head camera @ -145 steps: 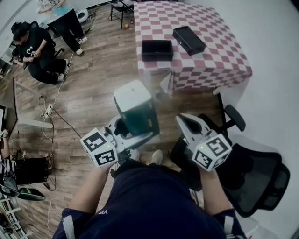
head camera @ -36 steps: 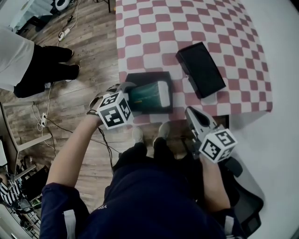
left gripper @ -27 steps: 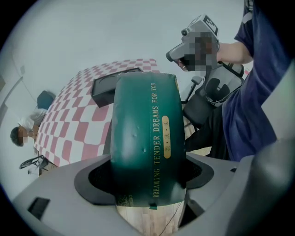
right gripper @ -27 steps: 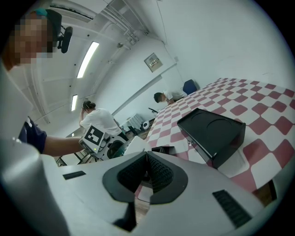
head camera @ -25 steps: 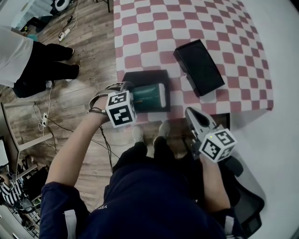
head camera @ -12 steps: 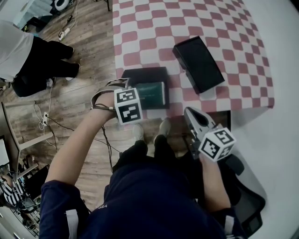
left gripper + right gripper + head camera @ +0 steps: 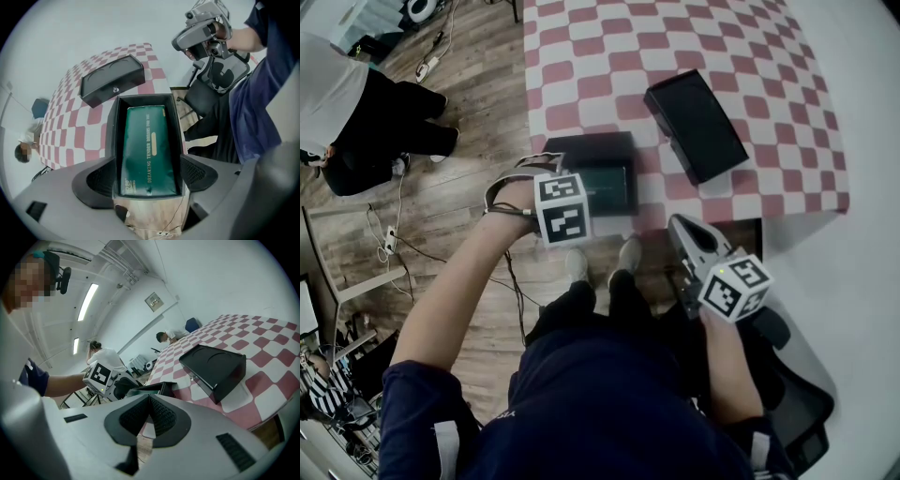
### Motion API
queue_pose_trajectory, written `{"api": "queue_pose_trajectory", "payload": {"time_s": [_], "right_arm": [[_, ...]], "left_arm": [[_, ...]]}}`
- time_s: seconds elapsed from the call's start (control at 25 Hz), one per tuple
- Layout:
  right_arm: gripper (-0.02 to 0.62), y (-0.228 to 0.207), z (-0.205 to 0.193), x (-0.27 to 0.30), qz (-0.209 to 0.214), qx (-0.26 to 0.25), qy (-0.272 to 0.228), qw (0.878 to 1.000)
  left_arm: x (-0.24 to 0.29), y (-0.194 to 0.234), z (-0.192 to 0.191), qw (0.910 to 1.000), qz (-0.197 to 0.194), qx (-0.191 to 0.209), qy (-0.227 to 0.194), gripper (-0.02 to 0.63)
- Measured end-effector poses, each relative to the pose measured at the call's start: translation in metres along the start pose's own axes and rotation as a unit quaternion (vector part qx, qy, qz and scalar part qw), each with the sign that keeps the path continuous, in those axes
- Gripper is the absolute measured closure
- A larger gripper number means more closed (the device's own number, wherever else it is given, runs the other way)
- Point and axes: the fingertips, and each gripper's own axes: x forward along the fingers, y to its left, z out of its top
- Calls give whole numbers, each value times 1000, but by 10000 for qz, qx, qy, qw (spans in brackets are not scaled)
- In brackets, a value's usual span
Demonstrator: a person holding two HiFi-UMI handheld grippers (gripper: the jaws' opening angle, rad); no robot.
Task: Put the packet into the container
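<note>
Left gripper: our left gripper [image 7: 147, 176] sits at the near, left end of the box. Its jaws are spread wide, one on each side of that end, and they're gripping nothing. We figure they're that wide so they clear the walls and let the packet drop free.

Packet: the dark green glossy packet [image 7: 149, 150] with gold lettering lies flat, lengthwise, inside the box. It pretty much fills the floor of it, so we'd say the task's main bit looks done.

Container: the black open-topped plastic container [image 7: 586, 148] stands right at the front edge of the red-and-white checked tabletop [image 7: 609, 56]. We guess that's handy for a reach from where we stand.

Case: a black closed plastic case [image 7: 694, 124] lies a bit further right on the tabletop. It's apart from the container and nothing touches it.

Right gripper: our right gripper [image 7: 149, 401] hangs off the tabletop's front edge with its jaws pressed together and empty. It looks parked, since one gripper seems enough for this job.

What changed: about a second ago the packet's pale end still showed at the container's right side, and the left gripper was higher over the box. Now the packet shows only as a dark green panel, and the left gripper has come back toward us. The right gripper has barely budged.
</note>
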Motion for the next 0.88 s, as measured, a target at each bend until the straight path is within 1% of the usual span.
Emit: {"api": "queue_pose_trajectory", "payload": {"time_s": [0.12,0.28,0.4,0.48,0.6,0.72,0.76,0.84,0.88], "right_arm": [[578,1,-1,0,3,4,-8,10000],[578,4,0,1,10,-19,-12,10000],[578,7,2,3,28,-32,-6,10000],[578,10,3,4,47,-65,-13,10000],[578,18,9,7,80,-157,-43,9998],[578,30,14,10,92,-228,-62,9997],[578,34,16,11,87,-255,-73,9996],[578,41,20,11,66,-327,-101,9994],[578,44,22,12,50,-369,-114,9992]], "left_arm": [[-4,-2,2,9999,17,-29,-102,172],[-17,1,4,9991,201,-180,-318,172],[-34,5,8,9952,456,-475,-718,172],[-47,8,12,9894,659,-710,-1080,173],[-67,6,16,9761,832,-1074,-1698,173],[-93,-2,18,9559,876,-1462,-2390,186],[-102,-3,16,9474,921,-1594,-2620,215],[-121,-6,11,9275,1053,-1866,-3064,322],[-129,-8,8,9173,1112,-1998,-3261,355]]}}
